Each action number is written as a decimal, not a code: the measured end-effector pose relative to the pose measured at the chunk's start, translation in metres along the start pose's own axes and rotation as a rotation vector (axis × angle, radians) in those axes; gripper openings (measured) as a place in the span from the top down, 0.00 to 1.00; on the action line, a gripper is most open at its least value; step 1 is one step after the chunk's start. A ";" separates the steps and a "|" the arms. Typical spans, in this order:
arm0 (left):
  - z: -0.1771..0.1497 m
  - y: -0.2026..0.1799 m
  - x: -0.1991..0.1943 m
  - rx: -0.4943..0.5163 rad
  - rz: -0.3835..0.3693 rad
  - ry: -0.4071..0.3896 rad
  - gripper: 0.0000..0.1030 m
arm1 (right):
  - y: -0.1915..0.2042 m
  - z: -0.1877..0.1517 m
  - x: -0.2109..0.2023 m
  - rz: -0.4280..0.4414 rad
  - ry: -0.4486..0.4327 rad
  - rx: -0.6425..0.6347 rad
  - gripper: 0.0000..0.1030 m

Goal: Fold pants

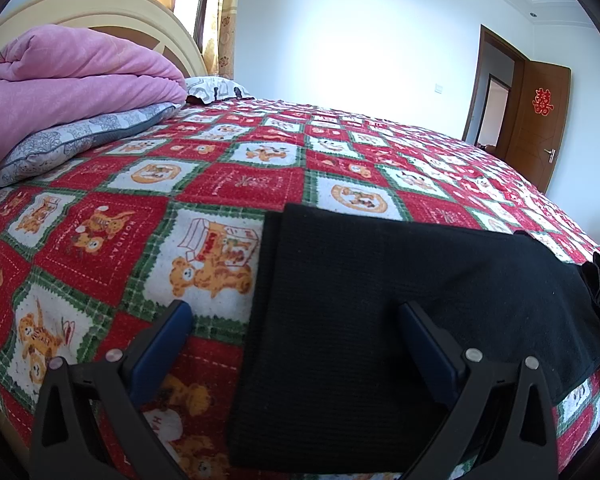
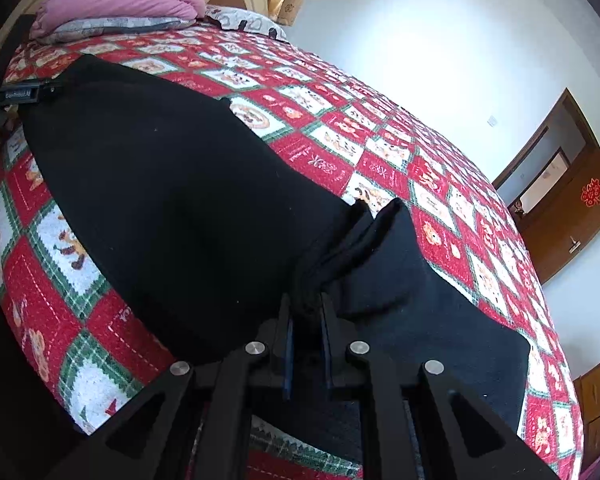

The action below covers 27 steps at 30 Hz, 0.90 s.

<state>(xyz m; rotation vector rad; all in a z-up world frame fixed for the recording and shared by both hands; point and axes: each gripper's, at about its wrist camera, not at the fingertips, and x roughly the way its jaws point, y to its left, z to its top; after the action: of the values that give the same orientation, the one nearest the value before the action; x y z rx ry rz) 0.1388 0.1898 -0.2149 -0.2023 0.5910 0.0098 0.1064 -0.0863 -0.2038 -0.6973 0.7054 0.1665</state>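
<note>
Pants (image 1: 400, 320) lie flat on the bedspread (image 1: 228, 184), near the near edge of the bed. The left gripper (image 1: 296, 312) hangs over their left end, its jaws set wide, one finger over the bedspread and the other over the cloth. The right gripper (image 2: 305, 300) sits at the pants' (image 2: 172, 208) right part, jaws closed upon a bunched fold of the cloth, which rises above the bedspread (image 2: 380, 152) there. At the far left, a folded quilt (image 1: 68, 88) rests on a pillow (image 1: 72, 140) before the headboard (image 1: 112, 8); a second pillow (image 1: 216, 88) lies to their right. A door (image 1: 540, 120) stands at the far right, beyond the bed.
</note>
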 end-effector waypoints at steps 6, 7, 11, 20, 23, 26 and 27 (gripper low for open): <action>-0.001 0.000 -0.001 -0.001 -0.001 -0.001 0.00 | 0.021 -0.005 -0.001 -0.072 -0.010 -0.169 0.87; -0.001 0.000 -0.001 -0.001 -0.001 -0.001 0.00 | 0.020 -0.006 -0.002 -0.067 -0.010 -0.170 0.87; -0.001 0.001 -0.001 -0.002 -0.002 -0.002 0.00 | 0.003 -0.003 -0.010 0.025 -0.018 -0.111 0.69; 0.003 0.001 0.000 -0.007 0.008 0.019 0.00 | -0.078 0.018 -0.026 0.234 -0.141 0.291 0.45; 0.009 0.005 -0.004 -0.028 0.037 -0.003 0.00 | -0.097 0.023 0.001 0.203 -0.096 0.416 0.45; 0.013 0.014 -0.002 -0.054 0.043 0.004 0.00 | -0.096 0.025 0.035 0.316 -0.021 0.465 0.45; 0.013 0.017 0.000 -0.063 0.037 0.014 0.00 | -0.090 0.025 0.040 0.323 -0.004 0.453 0.45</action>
<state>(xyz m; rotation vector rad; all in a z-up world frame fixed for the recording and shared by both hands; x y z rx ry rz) 0.1447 0.2086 -0.2076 -0.2531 0.6087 0.0633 0.1829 -0.1422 -0.1683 -0.1478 0.8147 0.2925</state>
